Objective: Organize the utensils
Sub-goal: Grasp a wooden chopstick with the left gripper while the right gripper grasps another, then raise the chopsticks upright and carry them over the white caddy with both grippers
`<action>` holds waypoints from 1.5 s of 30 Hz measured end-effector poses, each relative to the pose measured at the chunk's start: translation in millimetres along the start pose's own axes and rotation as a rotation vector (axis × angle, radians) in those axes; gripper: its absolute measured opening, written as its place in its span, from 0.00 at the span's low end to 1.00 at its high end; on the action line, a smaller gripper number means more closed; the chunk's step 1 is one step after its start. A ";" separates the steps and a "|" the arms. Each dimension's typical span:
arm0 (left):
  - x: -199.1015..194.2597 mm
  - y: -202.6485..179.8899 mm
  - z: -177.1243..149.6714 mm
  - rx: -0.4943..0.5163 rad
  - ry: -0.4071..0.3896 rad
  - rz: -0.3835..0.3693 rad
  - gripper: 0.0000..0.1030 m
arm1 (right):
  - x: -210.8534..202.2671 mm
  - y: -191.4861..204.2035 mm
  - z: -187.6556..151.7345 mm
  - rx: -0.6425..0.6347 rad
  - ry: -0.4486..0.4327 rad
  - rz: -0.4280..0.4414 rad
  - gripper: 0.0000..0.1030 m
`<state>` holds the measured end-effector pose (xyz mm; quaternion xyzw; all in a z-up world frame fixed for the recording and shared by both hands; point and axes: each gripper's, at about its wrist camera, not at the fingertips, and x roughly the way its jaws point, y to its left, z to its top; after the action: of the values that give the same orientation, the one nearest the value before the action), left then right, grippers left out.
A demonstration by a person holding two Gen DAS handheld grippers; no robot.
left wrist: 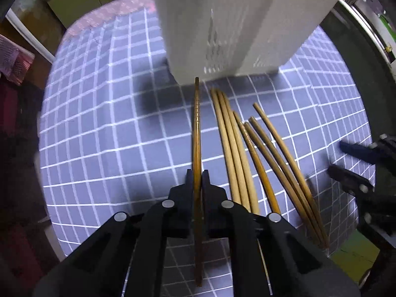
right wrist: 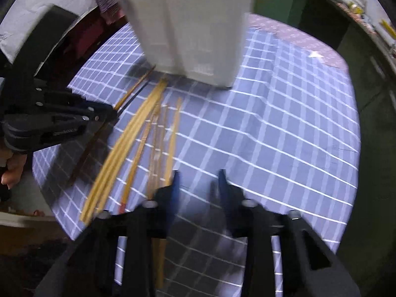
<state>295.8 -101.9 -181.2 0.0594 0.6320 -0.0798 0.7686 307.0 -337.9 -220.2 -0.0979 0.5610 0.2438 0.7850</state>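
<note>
With the white holder as the landmark, the scene reads from left to right. Left of the pile, the left gripper is clamped on one dark chopstick, its jaws closed tight on the shaft partway along. The stick's far tip points straight at the holder's base and looks very close to its wall, though contact cannot be told. To do this step well, the stick probably needs lifting and tipping upright so the tip clears the holder's rim before it drops in; pushing forward at this angle would likely only jab the wall. A firm pinch matters, since a thin round stick can swivel between the pads.

Right of the held stick, the loose chopsticks lie on the checked tablecloth, fanned out with their far ends toward the holder and the paler ones reaching nearest its base.

Farthest right, the right gripper hovers with its jaws apart and nothing between them, just beside the near ends of the pile and well back from the holder.
</note>
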 end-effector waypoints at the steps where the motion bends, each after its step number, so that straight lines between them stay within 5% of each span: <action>1: -6.7 1.8 -1.6 -0.001 -0.026 -0.001 0.07 | 2.9 2.6 2.5 -0.003 0.009 0.006 0.20; 9: -48.8 12.6 -20.1 -0.004 -0.159 -0.028 0.07 | 27.4 13.9 24.4 -0.003 0.087 0.032 0.13; 27: -77.1 20.0 -50.3 0.015 -0.246 -0.079 0.07 | 55.5 42.7 58.4 -0.046 0.152 -0.057 0.08; 33: -85.5 19.4 -56.3 0.026 -0.274 -0.088 0.07 | 32.8 40.0 51.4 -0.031 0.069 -0.026 0.07; 45: -110.9 16.9 -76.0 0.044 -0.361 -0.092 0.07 | -97.5 16.9 2.5 0.005 -0.261 -0.026 0.07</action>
<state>205.1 -65.5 -87.4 0.0320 0.4840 -0.1378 0.8635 276.2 -348.9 -126.9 -0.0705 0.4535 0.2427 0.8547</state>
